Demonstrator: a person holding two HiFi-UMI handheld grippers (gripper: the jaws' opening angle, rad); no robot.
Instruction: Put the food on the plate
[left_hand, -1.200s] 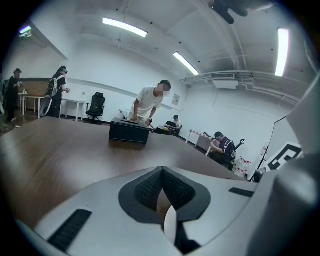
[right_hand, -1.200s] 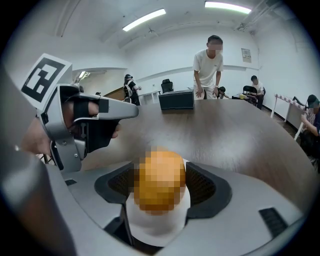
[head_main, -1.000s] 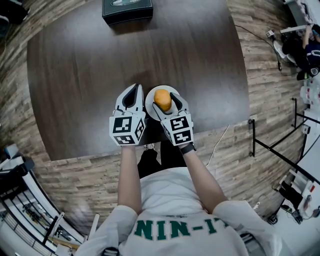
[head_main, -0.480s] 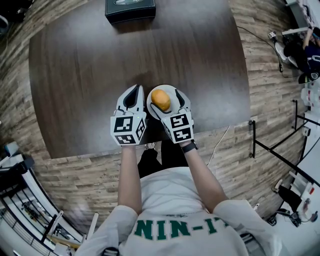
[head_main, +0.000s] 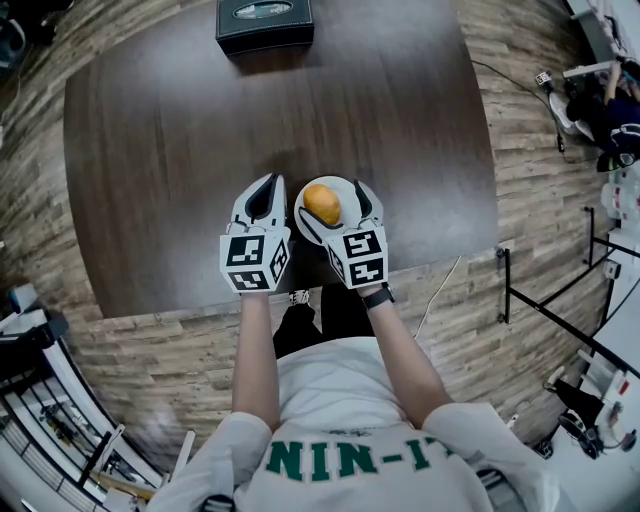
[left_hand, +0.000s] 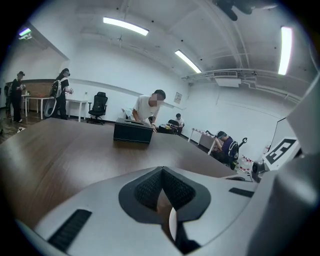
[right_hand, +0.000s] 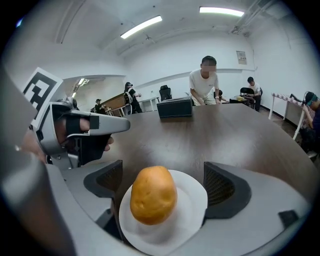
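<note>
Potato (right_hand: 152, 195) rests on plate (right_hand: 192, 202) inside opening right gripper (right_hand: 164, 182); left gripper (left_hand: 162, 172) closed.

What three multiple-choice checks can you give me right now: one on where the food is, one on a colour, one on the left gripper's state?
1. Where is the food?
A. Lifted in the air
B. On the plate
C. Out of sight

2. What colour is the plate?
A. Black
B. Blue
C. White

3. How does the left gripper stand?
A. Shut, with nothing in it
B. Open around the food
C. Shut on the plate's rim

Key:
1 B: the right gripper view shows the food resting on the plate.
2 C: the plate shows white under the orange-brown food in the head view and the right gripper view.
3 A: the left gripper view shows its pads together with nothing between them, and the head view shows it beside the plate.
</note>
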